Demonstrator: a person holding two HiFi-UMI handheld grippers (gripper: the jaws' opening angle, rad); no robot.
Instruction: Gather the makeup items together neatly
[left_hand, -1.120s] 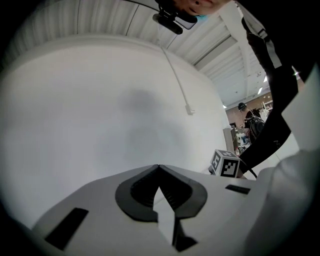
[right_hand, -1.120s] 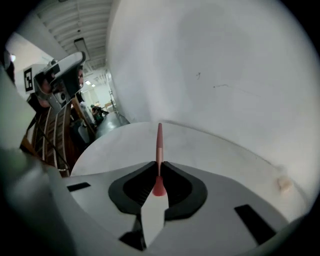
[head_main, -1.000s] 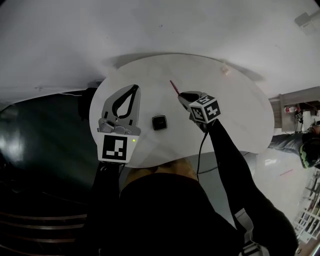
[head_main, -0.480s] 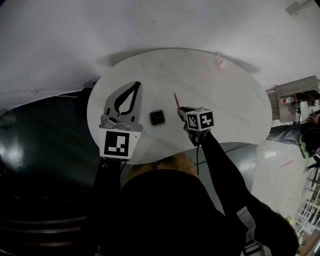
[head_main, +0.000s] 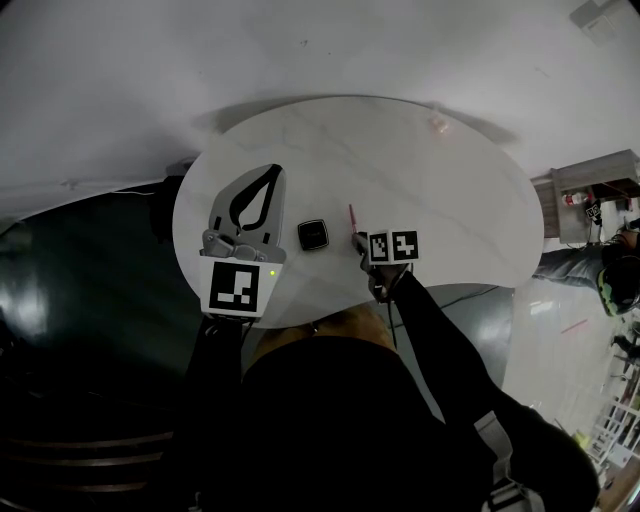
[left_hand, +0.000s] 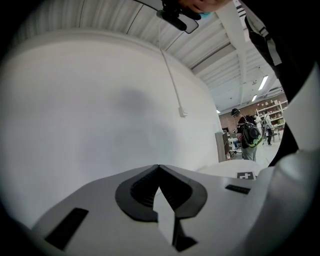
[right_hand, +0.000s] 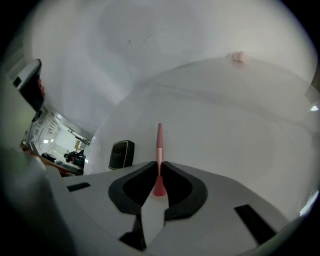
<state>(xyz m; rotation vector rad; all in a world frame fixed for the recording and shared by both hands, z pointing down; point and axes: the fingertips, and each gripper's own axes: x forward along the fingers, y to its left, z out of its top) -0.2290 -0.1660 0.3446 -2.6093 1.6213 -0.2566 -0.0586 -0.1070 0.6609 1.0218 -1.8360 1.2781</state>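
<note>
My right gripper (head_main: 359, 239) is shut on a slim pink makeup pencil (head_main: 352, 219), which points away from me over the round white table (head_main: 460, 210). In the right gripper view the pencil (right_hand: 159, 142) sticks out between the closed jaws of that gripper (right_hand: 159, 164). A black square compact (head_main: 314, 235) lies just left of the pencil, also visible in the right gripper view (right_hand: 121, 154). A small pale pink item (head_main: 437, 124) sits near the table's far edge (right_hand: 238, 56). My left gripper (head_main: 270, 172) hovers left of the compact, shut and holding nothing (left_hand: 159, 166).
The table stands against a white wall (head_main: 300, 50). Dark flooring (head_main: 80, 300) lies to its left. At the far right are a shelf (head_main: 590, 190) and a person with a backpack (left_hand: 248, 135). A thin cable (left_hand: 172, 85) runs down the wall.
My right gripper has drawn back toward me with the pencil, bringing it alongside the black compact. The left gripper has stayed where it was.
</note>
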